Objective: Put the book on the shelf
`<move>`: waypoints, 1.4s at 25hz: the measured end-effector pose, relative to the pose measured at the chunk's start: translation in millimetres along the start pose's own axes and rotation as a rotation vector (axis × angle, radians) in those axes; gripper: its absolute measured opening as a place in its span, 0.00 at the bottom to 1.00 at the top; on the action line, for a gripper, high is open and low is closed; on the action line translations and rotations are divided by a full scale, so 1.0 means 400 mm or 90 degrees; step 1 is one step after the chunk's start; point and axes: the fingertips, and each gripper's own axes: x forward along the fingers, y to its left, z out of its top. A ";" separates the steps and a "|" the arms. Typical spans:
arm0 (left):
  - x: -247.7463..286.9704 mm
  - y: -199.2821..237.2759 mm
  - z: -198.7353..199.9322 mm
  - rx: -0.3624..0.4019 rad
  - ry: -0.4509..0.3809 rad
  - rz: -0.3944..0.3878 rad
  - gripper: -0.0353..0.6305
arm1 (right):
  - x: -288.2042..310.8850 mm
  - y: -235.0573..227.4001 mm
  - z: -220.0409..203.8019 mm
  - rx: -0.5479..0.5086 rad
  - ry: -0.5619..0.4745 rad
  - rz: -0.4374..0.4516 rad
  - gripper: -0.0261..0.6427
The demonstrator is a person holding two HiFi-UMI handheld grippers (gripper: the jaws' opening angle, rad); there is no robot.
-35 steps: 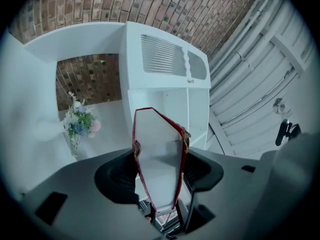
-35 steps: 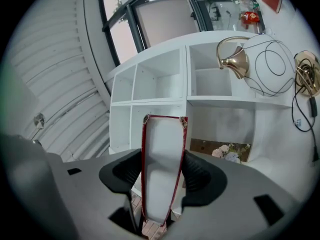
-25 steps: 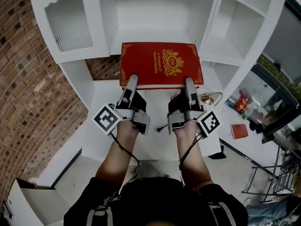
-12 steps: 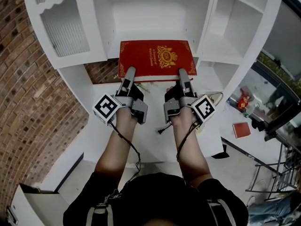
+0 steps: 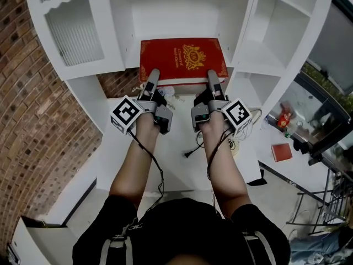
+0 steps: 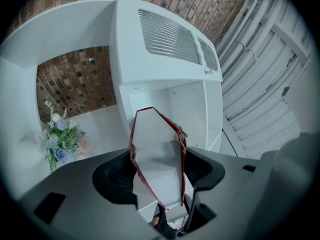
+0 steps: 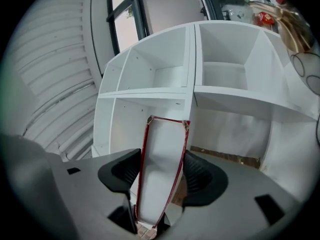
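My left gripper and right gripper each clasp the near edge of the red book, and their jaws are just easing apart. Over the last second I've pushed it forward. It now lies flat ahead in the middle bay of the shelf, so I judge release is close.

Smooth red book, matt wht shelf

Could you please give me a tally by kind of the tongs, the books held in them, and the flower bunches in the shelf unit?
Tongs: 2, the left tongs and the right tongs, both gripping the book
Red book: 1
Flower bunch: 1
Total: 4
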 end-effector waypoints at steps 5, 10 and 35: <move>0.030 0.017 0.020 0.095 0.006 0.045 0.52 | 0.033 -0.012 0.013 -0.041 0.002 -0.024 0.47; 0.047 0.014 0.063 0.236 -0.017 0.117 0.57 | 0.066 -0.006 0.031 -0.151 -0.008 -0.051 0.51; 0.135 -0.084 0.099 0.832 -0.027 0.141 0.46 | 0.160 0.097 0.072 -0.789 -0.060 -0.071 0.53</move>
